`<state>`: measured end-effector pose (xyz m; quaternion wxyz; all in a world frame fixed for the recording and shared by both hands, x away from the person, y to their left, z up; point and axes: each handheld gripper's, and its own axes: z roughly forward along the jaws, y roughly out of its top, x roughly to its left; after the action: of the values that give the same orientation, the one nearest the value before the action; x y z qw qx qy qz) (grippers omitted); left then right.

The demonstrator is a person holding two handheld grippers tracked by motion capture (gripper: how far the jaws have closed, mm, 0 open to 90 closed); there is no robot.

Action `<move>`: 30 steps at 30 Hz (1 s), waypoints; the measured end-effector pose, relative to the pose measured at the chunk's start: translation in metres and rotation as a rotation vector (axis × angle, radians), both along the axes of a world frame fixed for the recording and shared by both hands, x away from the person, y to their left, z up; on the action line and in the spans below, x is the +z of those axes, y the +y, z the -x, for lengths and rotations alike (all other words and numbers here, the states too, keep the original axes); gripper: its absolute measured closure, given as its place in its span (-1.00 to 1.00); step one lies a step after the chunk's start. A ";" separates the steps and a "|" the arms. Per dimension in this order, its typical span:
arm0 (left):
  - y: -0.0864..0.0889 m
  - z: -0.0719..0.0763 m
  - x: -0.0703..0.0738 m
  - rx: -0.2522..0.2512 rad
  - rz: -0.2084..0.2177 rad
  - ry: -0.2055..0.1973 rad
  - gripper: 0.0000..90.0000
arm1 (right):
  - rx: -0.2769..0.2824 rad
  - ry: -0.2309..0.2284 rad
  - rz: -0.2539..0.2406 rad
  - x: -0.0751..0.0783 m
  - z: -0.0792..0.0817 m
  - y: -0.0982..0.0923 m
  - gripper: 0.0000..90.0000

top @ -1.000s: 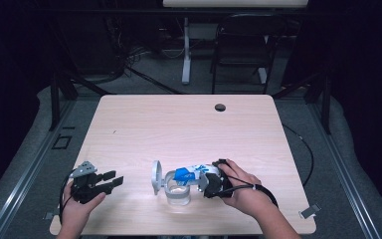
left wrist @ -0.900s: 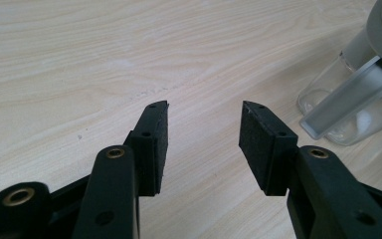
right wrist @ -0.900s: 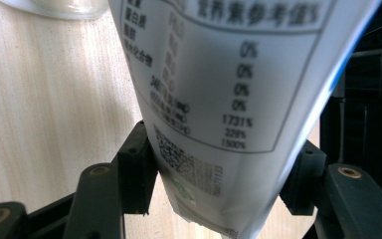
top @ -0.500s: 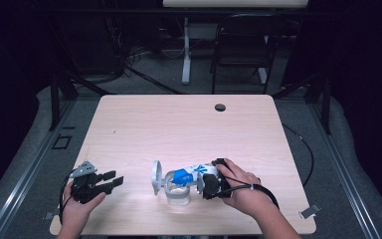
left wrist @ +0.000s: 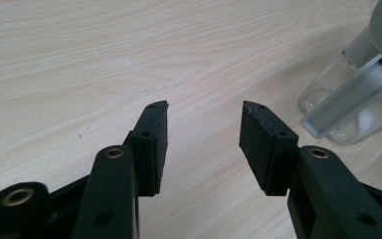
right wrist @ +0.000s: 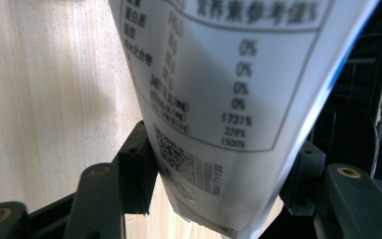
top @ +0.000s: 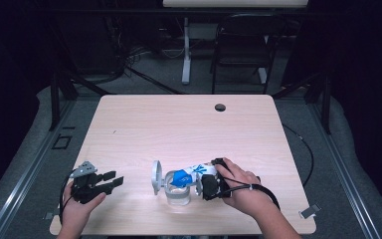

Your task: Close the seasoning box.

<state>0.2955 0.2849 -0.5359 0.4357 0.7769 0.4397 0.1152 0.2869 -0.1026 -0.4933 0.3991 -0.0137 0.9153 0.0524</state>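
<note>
Near the front edge of the pale wooden desk [top: 144, 124], a clear glass jar with a hinged grey lid [top: 178, 191] stands upright, its lid swung open to the jar's left. Over its mouth the right claw [top: 206, 185] holds a white-and-blue printed pouch [top: 193, 173], tipped so that the blue end points down at the opening. In the right gripper view the two black jaws press on either side of the pouch's white back panel [right wrist: 214, 99], with its table of figures and small code block, so this claw is gripping the pouch near one end.

The left claw [top: 110, 182] rests well apart from the jar, toward the desk's left front corner. In the left gripper view its jaws stand wide with nothing between the pads [left wrist: 155, 144], and bare desk lies under them; the jar and its grey lid arm [left wrist: 350, 104] sit off to one side.

As a judgement, the work looks to be at the pouring step: the jar is already opened and the pouch already brought to it and tilted. Whether anything is falling from the pouch, or how much lies in the jar, cannot be told at this size. What seems left is to finish emptying the pouch, set it aside, and close the lid, a job the idle left claw is free to take.
</note>
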 end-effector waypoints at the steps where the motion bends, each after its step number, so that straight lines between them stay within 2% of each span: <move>1: 0.000 0.000 0.000 -0.001 -0.001 -0.001 0.21 | 0.001 -0.001 0.003 0.000 0.000 0.000 -0.05; 2: 0.000 0.000 0.000 0.000 0.000 -0.002 0.21 | -0.002 -0.008 0.020 0.002 0.001 0.001 -0.05; 3: 0.000 0.000 0.000 0.000 0.001 -0.002 0.21 | -0.006 -0.007 0.024 0.002 0.001 0.001 -0.05; 4: 0.000 0.000 0.001 0.000 0.001 0.000 0.21 | 0.000 -0.004 0.008 0.000 0.001 0.001 -0.05; 6: 0.001 0.000 0.001 -0.002 -0.005 0.006 0.21 | 0.001 -0.018 0.035 0.002 0.002 0.002 -0.05; 9: 0.001 0.000 0.001 -0.003 -0.006 0.006 0.21 | 0.006 -0.022 0.033 0.002 0.002 0.002 -0.04; 10: 0.001 0.000 0.001 -0.003 -0.006 0.005 0.21 | 0.004 -0.032 0.049 0.003 0.003 0.003 -0.04; 12: 0.000 0.000 0.000 -0.001 0.000 -0.001 0.21 | 0.003 -0.030 0.040 0.002 0.004 0.003 -0.04; 17: 0.001 0.000 0.001 -0.002 -0.004 0.005 0.21 | 0.007 -0.046 0.065 0.003 0.004 0.004 -0.04; 23: 0.001 0.000 0.001 -0.002 -0.005 0.005 0.21 | 0.007 -0.045 0.061 0.003 0.004 0.005 -0.03; 24: 0.001 0.000 0.001 -0.002 -0.005 0.005 0.21 | 0.005 -0.052 0.081 0.005 0.005 0.006 -0.03; 30: 0.001 0.000 0.001 -0.001 -0.005 0.006 0.21 | 0.012 -0.064 0.090 0.005 0.005 0.008 -0.03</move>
<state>0.2956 0.2860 -0.5350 0.4326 0.7784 0.4403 0.1139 0.2818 -0.0947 -0.4885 0.4268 -0.0387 0.9034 0.0133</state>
